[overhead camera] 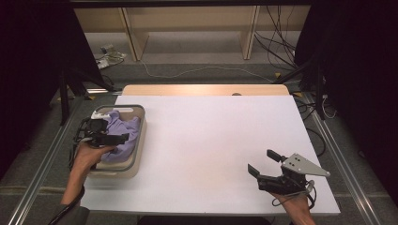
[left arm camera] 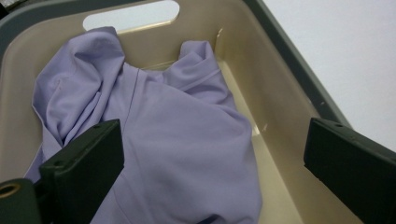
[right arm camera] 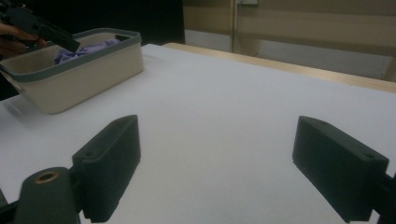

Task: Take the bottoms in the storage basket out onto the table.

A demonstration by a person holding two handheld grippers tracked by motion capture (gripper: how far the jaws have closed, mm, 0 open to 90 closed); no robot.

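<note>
Reaching for the crumpled lilac cloth garment (left arm camera: 159, 140) lying in the beige plastic basket with grey rim (overhead camera: 139, 123) at the left of the high view.
My left gripper (left arm camera: 215, 158) hovers over it, fingers spread; soft, light and floppy, I judge, so I'd pinch a raised fold. My right gripper (overhead camera: 264, 162) waits lower right, fingers spread over the white worktop (overhead camera: 211, 136); dim room, cables on the floor behind.

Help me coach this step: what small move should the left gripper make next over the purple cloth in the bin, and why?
Probably lower the left gripper straight down and close it on the purple cloth. Its jaws stand open above the crumpled cloth, not yet gripping it, and the cloth lies bunched inside the bin, within reach. The right gripper is open over the bare table, far off.
</note>
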